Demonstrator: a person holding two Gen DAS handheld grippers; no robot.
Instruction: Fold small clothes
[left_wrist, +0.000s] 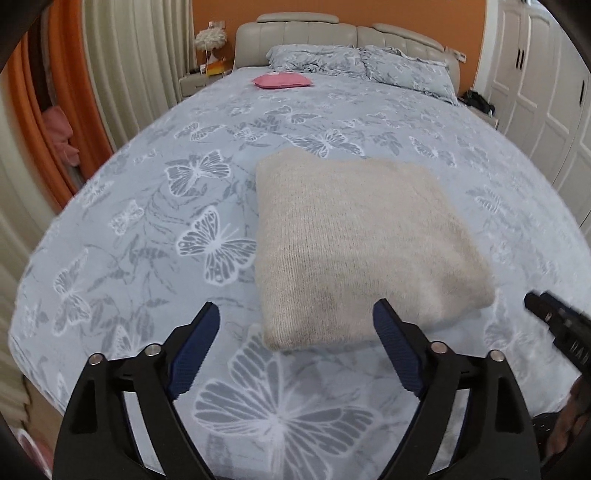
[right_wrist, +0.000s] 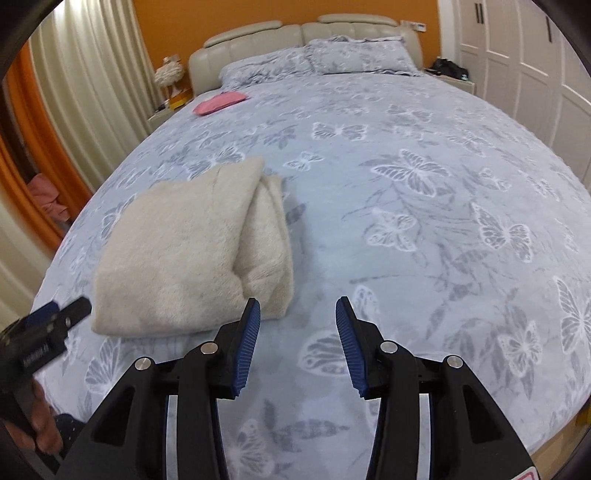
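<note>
A cream knitted garment (left_wrist: 362, 243) lies folded into a thick square on the blue butterfly bedspread (left_wrist: 155, 229). My left gripper (left_wrist: 295, 314) is open and empty, just short of the garment's near edge. In the right wrist view the same garment (right_wrist: 184, 251) lies at the left, its folded layers showing on its right side. My right gripper (right_wrist: 298, 306) is open and empty, above the bedspread (right_wrist: 424, 240) to the right of the garment's near corner. Each gripper's tip shows at the edge of the other's view.
A small pink item (left_wrist: 282, 81) lies far up the bed near the pillows (left_wrist: 362, 62). Curtains (left_wrist: 136, 66) hang at the left, white wardrobe doors (left_wrist: 535, 92) stand at the right. A bedside table (right_wrist: 452, 72) is by the headboard.
</note>
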